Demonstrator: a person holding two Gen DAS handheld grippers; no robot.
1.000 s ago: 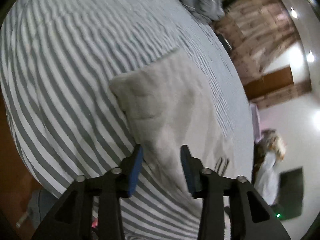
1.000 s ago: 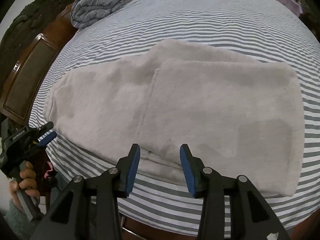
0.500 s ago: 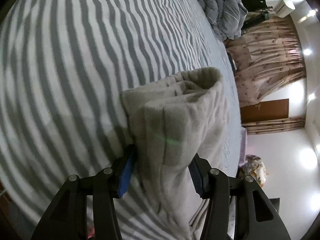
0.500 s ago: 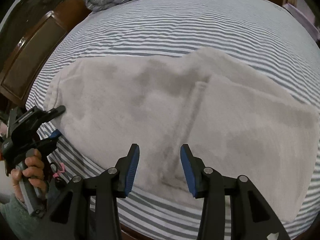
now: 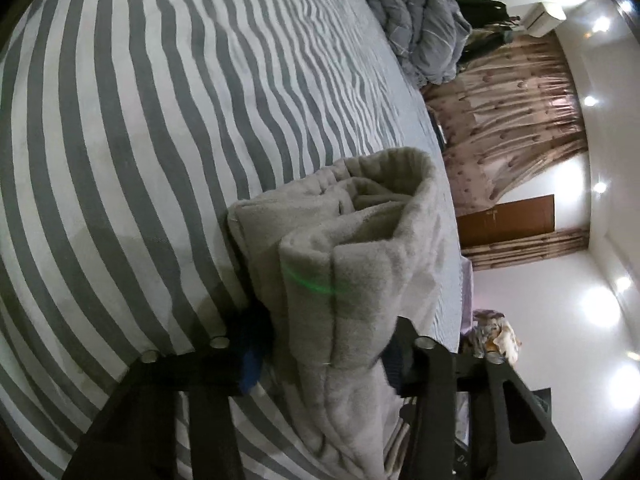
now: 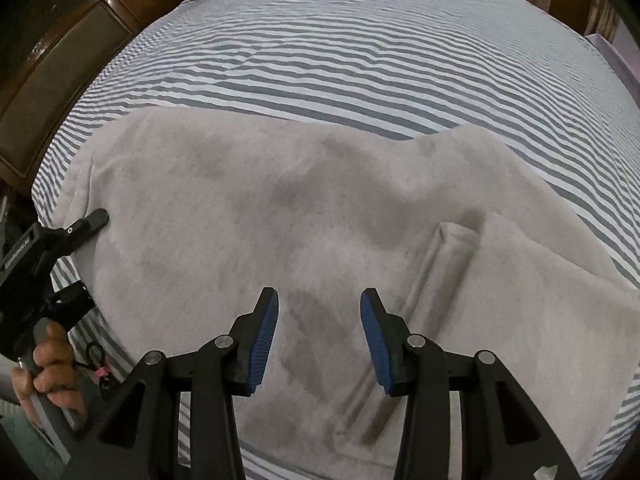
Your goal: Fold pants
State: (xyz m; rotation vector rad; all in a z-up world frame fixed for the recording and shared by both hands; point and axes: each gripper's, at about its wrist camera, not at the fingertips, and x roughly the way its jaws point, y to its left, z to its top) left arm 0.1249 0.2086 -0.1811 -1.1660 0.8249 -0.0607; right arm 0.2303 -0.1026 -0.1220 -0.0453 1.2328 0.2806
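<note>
Light grey fleece pants point(image 6: 304, 216) lie spread on a grey-and-white striped bed point(image 6: 360, 60), partly folded, with a folded layer on the right. My right gripper point(image 6: 319, 332) is open and empty, just above the pants' near part. My left gripper point(image 5: 324, 340) surrounds the pants' end point(image 5: 352, 264), which bunches up between its fingers; the fabric hides the pads, so I cannot tell how tightly they grip. In the right wrist view the left gripper point(image 6: 86, 258) sits at the pants' left edge, one finger above and one below the fabric.
A crumpled grey duvet point(image 5: 424, 28) lies at the far end of the bed. A dark wooden bed frame point(image 6: 60, 72) runs along the left. Curtains point(image 5: 504, 128) and a brown door point(image 5: 508, 224) stand beyond the bed.
My left gripper has pushed onto the pants' end, which now bunches up between its fingers. My right gripper has moved left over the pants, staying open.
</note>
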